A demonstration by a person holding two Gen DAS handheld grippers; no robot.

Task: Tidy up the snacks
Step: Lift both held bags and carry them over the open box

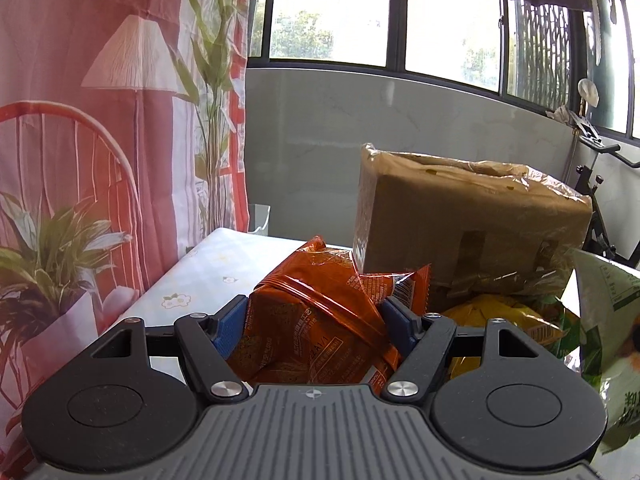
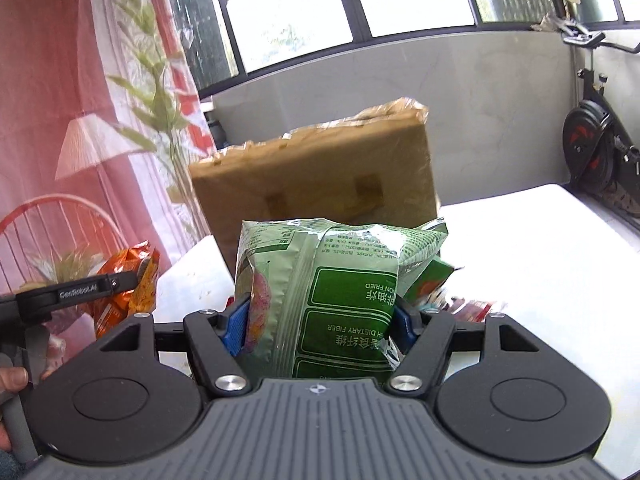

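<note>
Orange snack bag (image 1: pixel 316 320) clamped in left claw (image 1: pixel 316 322); green bag (image 2: pixel 332 300) in right claw (image 2: pixel 320 324).

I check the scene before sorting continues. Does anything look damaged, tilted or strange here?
Yes. The cardboard box behind the snacks stands tilted, not flat, and its plastic wrap is torn and wrinkled along the top edge. The orange packet and green bag are only squeezed by the jaws holding them.

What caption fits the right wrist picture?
Right gripper clamps a green snack bag before a taped cardboard box.
</note>
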